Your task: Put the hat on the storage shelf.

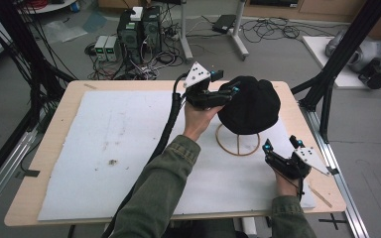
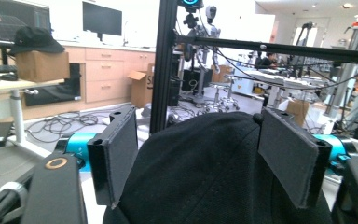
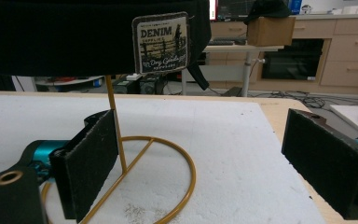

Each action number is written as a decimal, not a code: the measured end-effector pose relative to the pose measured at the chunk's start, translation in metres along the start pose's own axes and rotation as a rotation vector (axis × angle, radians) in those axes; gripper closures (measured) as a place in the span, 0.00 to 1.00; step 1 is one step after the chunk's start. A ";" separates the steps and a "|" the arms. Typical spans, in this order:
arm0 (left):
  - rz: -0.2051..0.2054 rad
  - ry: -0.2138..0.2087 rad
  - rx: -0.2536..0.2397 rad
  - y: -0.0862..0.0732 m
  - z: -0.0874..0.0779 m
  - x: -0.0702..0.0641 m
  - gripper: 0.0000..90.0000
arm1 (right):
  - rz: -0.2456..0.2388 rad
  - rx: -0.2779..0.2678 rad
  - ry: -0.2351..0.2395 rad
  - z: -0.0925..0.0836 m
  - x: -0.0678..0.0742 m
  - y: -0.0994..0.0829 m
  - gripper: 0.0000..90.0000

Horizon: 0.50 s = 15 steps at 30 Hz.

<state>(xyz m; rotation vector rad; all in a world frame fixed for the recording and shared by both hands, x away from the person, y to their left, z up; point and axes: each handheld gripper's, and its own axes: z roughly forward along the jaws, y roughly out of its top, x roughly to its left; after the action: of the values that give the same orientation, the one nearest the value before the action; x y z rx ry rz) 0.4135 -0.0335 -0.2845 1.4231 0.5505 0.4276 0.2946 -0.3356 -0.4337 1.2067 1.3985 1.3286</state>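
A black cap (image 1: 250,106) sits on a thin gold wire stand (image 1: 238,144) at the table's right middle. My left gripper (image 1: 228,94) is at the cap's left side, held level. In the left gripper view the cap (image 2: 200,172) bulges up between the two pads, and the left gripper (image 2: 196,116) stands open around it without pressing. My right gripper (image 1: 280,145) rests low, right of the stand's ring base. In the right gripper view it (image 3: 200,121) is open and empty, facing the gold stand (image 3: 177,158) under the cap (image 3: 65,37), which carries a woven label (image 3: 161,43).
A white foam mat (image 1: 119,148) covers most of the wooden table (image 1: 54,129). The left gripper's black cable (image 1: 166,134) runs along the forearm. A black frame post (image 1: 327,84) stands at the table's right edge. Computers (image 1: 134,34) and cables lie on the floor behind.
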 end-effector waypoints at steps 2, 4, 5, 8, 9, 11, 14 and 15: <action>0.008 0.010 -0.006 -0.001 -0.005 0.000 0.28 | 0.002 0.000 0.002 0.000 0.001 0.000 0.11; 0.018 0.021 -0.012 -0.003 -0.011 0.000 0.27 | 0.006 -0.002 0.001 0.000 0.001 0.000 0.11; 0.018 0.021 -0.012 -0.003 -0.011 0.000 0.26 | 0.006 -0.002 0.001 0.000 0.001 0.000 0.11; 0.023 0.043 -0.016 -0.004 -0.020 0.000 0.25 | 0.007 -0.002 0.002 -0.001 0.002 0.000 0.11; 0.023 0.051 -0.022 -0.005 -0.022 0.001 0.25 | 0.004 -0.005 0.004 -0.001 0.002 0.000 0.11; 0.029 0.065 -0.027 -0.006 -0.028 0.001 0.24 | -0.002 -0.005 0.006 -0.001 0.003 0.001 0.11; 0.033 0.080 -0.031 -0.008 -0.034 0.002 0.23 | -0.001 -0.005 0.007 0.000 0.004 0.001 0.11; 0.035 0.083 -0.029 -0.009 -0.037 0.003 0.23 | -0.003 -0.006 0.007 0.000 0.004 0.000 0.11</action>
<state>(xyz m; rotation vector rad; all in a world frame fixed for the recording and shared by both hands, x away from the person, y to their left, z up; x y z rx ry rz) 0.3938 -0.0027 -0.2960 1.3941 0.5844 0.5222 0.2942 -0.3316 -0.4331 1.1966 1.4004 1.3351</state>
